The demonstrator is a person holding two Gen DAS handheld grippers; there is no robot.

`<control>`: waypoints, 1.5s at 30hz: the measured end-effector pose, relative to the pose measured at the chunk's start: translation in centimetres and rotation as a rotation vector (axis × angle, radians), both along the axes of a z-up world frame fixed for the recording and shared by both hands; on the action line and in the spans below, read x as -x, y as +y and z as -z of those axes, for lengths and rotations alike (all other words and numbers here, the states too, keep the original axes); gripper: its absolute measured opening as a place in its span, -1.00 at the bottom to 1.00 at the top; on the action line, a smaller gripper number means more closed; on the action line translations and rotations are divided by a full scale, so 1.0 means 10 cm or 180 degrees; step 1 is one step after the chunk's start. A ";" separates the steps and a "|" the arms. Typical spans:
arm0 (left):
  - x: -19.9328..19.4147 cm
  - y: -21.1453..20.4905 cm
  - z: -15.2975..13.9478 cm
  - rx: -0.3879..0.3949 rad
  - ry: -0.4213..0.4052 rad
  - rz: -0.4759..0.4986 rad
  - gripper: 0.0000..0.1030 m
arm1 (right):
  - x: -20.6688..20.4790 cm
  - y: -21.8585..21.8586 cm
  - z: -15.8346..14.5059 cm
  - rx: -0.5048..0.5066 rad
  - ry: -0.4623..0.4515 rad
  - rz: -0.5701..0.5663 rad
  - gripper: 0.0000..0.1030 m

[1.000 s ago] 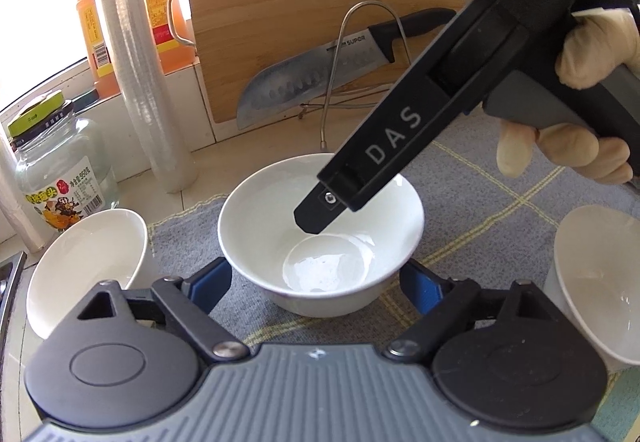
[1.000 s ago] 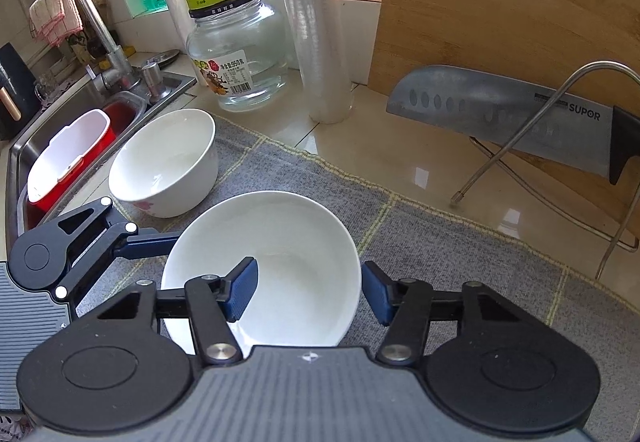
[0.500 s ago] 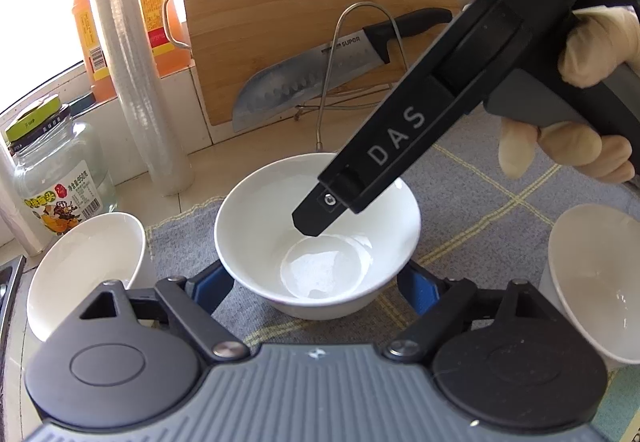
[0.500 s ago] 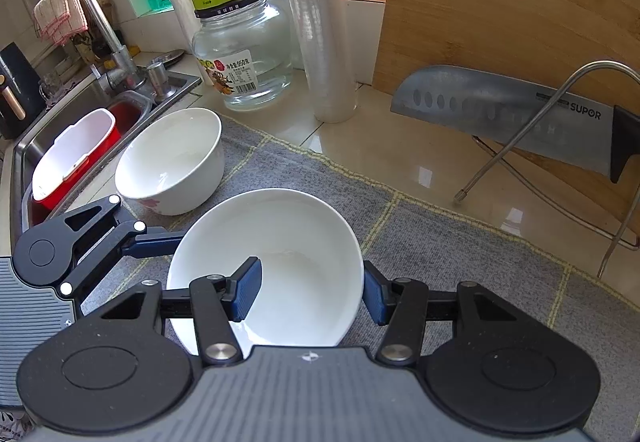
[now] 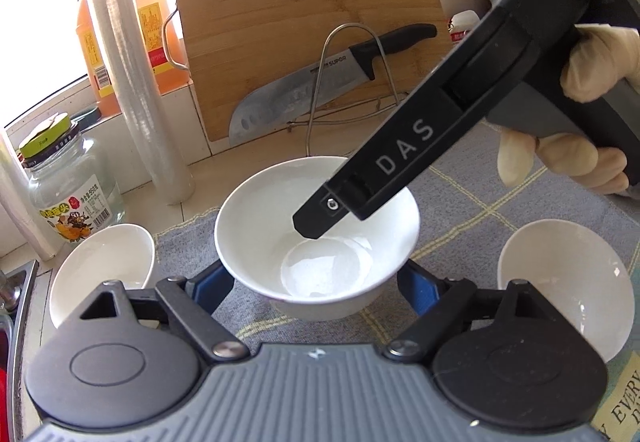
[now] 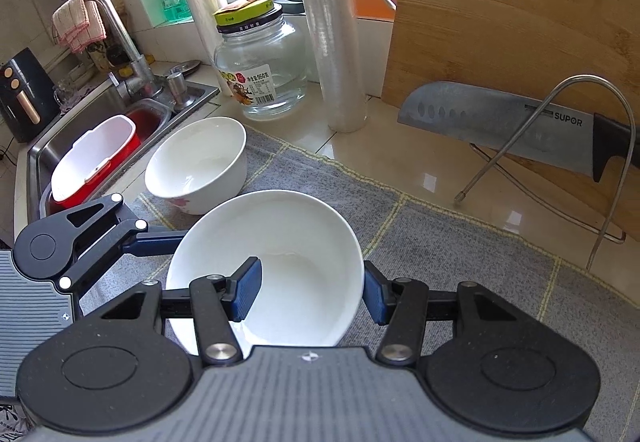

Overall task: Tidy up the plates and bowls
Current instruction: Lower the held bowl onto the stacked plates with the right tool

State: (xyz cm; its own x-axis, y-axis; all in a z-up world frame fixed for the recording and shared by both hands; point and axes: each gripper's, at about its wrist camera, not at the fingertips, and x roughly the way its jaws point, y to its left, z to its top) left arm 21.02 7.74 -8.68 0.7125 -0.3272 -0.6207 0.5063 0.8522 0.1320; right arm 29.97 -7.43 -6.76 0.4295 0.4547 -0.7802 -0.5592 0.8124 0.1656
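A white bowl (image 5: 316,242) stands on the grey checked mat (image 5: 500,198). My left gripper (image 5: 316,286) is open, its blue pads on either side of the bowl's base. My right gripper (image 6: 310,290) is open astride the bowl's rim (image 6: 280,242), one blue pad (image 6: 248,288) inside the bowl and the other outside; its finger reaches into the bowl in the left wrist view (image 5: 332,210). A second white bowl (image 5: 104,270) stands at the left, also in the right wrist view (image 6: 196,162). A third white bowl (image 5: 568,282) stands at the right.
A knife (image 5: 320,86) rests on a wire stand (image 5: 348,82) against a wooden cutting board (image 5: 304,22). A cling-film roll (image 5: 136,82), a glass jar (image 5: 68,182) and an oil bottle (image 5: 156,38) stand behind. A sink (image 6: 100,130) with a red tub (image 6: 96,158) lies left.
The bowl now sits higher and closer between my left gripper's pads. Both grippers have kept their opening, and the right finger stays inside the bowl.
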 end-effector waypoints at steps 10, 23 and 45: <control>0.27 -0.06 -0.20 0.0103 0.0004 -0.0040 0.71 | 0.29 -0.13 -0.23 -0.0092 -0.0089 -0.0057 0.14; 0.65 -0.20 -0.32 0.0173 0.0000 -0.0064 0.71 | 0.67 -0.35 -0.35 -0.0177 -0.0127 -0.0089 0.14; 1.01 -0.48 -0.37 0.0244 0.0063 0.0104 0.71 | 1.16 -0.75 -0.41 -0.0116 -0.0185 0.0082 0.15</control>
State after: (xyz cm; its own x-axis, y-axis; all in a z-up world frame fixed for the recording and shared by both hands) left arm 10.89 2.96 -4.99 0.6886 -0.3972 -0.6067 0.5359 0.8424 0.0568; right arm 18.42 -14.94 -2.71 0.4855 0.4705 -0.7368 -0.5476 0.8206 0.1632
